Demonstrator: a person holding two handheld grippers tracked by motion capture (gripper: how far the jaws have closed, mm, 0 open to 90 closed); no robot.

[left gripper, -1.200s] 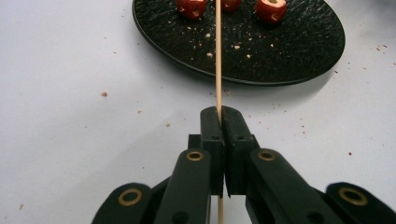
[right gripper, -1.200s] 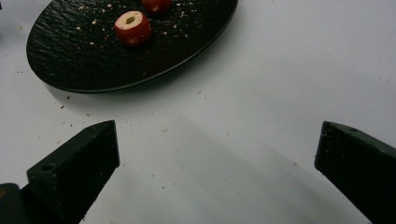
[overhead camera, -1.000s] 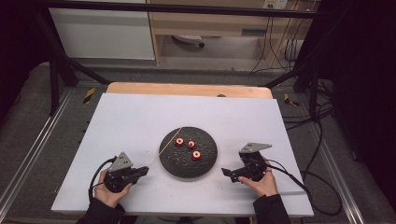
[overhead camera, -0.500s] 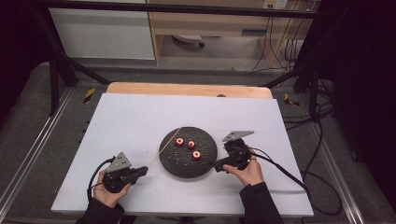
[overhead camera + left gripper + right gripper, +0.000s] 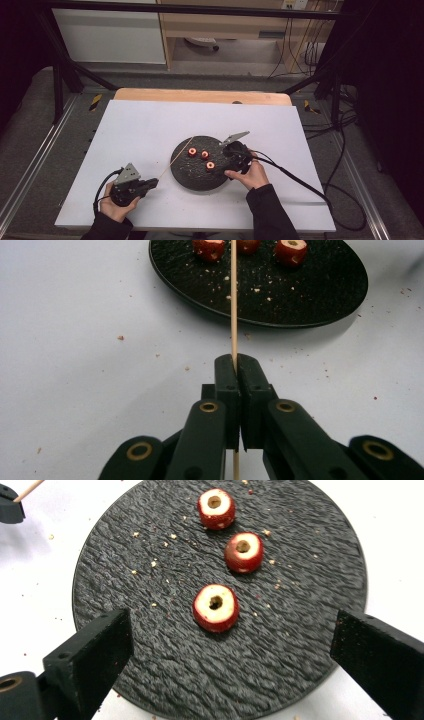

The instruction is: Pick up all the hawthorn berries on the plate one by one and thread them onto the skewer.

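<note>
The left gripper (image 5: 235, 365) pinches a thin wooden stick (image 5: 233, 300) tight. The right gripper (image 5: 225, 645) has been closing a little, its jaws wide apart over the black plate (image 5: 300, 670), nothing between them but the nearest red fruit piece (image 5: 216, 607) below.

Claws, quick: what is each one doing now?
Left claw: closed on the wooden skewer.
Right claw: open, closing slightly, holding nothing, above the red fruit pieces.
</note>
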